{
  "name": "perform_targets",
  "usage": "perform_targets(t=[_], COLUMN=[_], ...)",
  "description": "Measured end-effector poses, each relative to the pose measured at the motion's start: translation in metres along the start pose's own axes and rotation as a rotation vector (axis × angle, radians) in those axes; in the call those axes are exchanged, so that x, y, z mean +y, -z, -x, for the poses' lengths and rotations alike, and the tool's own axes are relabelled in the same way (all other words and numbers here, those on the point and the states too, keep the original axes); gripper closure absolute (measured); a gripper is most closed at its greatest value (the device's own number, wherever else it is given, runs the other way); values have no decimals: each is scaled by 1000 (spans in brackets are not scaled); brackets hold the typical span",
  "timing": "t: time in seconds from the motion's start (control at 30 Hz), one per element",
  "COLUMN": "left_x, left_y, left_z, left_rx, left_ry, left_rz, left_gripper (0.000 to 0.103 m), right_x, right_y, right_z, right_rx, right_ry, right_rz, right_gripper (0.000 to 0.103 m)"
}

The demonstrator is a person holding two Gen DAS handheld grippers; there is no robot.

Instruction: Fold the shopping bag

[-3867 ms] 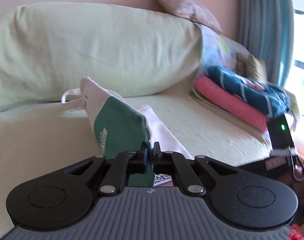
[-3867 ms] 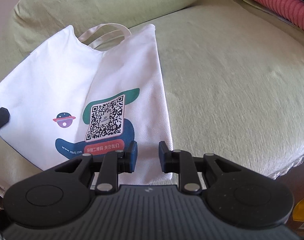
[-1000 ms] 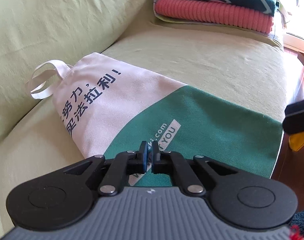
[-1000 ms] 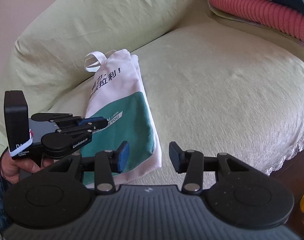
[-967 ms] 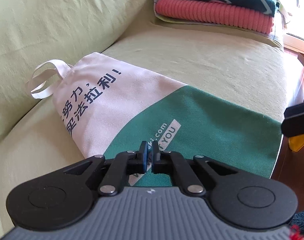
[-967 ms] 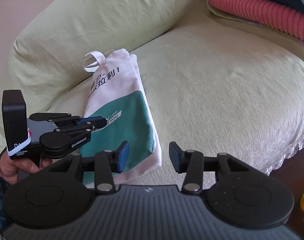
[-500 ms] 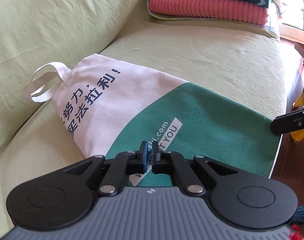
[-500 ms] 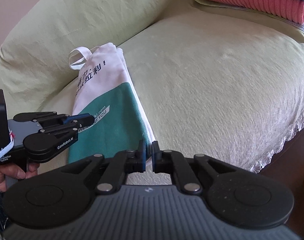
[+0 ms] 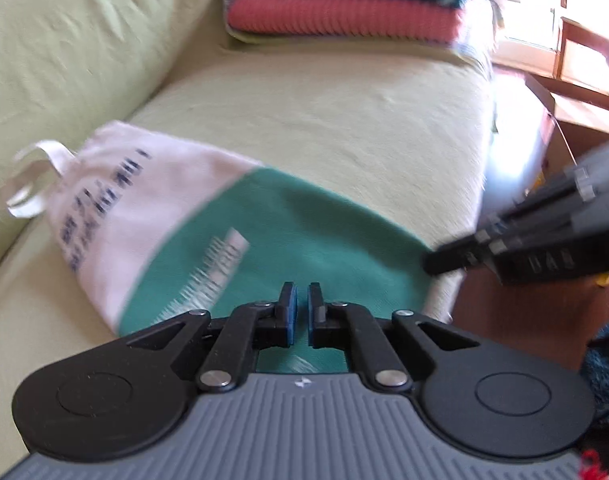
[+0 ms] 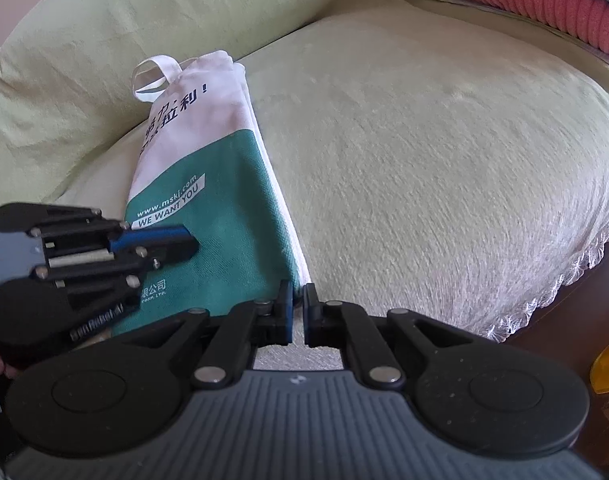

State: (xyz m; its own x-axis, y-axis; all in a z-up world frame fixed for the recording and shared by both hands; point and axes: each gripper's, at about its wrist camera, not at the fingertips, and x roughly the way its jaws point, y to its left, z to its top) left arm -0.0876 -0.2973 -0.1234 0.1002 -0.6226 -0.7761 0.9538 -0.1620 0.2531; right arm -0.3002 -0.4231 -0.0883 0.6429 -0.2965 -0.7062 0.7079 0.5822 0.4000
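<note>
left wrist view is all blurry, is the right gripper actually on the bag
Observer: In the right wrist view the right gripper is nearly closed at the shopping bag's near right corner, and the bag's white edge runs in between the pads.
Operator: can you read the print
Observer: Yes, the green panel reads www.mskj.com, WE WANT YOU.
Operator: where's my left gripper sitting
Observer: The left gripper is over the green panel, just below that print. I cannot tell whether it pinches cloth.
</note>
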Motion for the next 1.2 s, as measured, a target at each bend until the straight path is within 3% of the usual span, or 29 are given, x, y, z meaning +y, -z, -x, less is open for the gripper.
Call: perform_targets(t=[0.07, 0.17, 0.23, 0.33, 0.43, 0.57, 0.73, 0.9, 1.07, 1.2], left_x=[5, 9, 8, 12, 22, 57, 122, 180, 209, 223], left_y=[-1, -1, -2, -4, -7, -16, -38, -73, -114, -125], left_z=[-1, -1, -1, -1, -2, -13, -48, -96, -143, -159], left_rx=[10, 9, 11, 10, 8, 10, -30, -17, -21, -13], left_ry=[17, 34, 31, 46, 34, -9, 104, 56, 40, 105], left_rz=[37, 67, 54, 60, 66, 89, 135, 120, 96, 88], left_gripper=[103, 103, 103, 103, 100, 102, 102, 102, 101, 95], right_x=[4, 19, 30, 37, 24, 11, -2, -7, -7, -4], right_y=[-7, -18, -24, -28, -25, -22, -20, -21, -23, -24], right_z=[3, 16, 21, 7, -16, -16, -16, -15, -19, -20], right_rx=[12, -65, -124, -100, -28, -35, -34, -20, -2, 3], right_ry=[7, 43, 6, -60, -57, -112, -164, -178, -185, -176], right_rz=[61, 212, 322, 409, 382, 303, 193, 165, 148, 152], right_gripper=[99, 98, 99, 100, 103, 103, 103, 103, 103, 103])
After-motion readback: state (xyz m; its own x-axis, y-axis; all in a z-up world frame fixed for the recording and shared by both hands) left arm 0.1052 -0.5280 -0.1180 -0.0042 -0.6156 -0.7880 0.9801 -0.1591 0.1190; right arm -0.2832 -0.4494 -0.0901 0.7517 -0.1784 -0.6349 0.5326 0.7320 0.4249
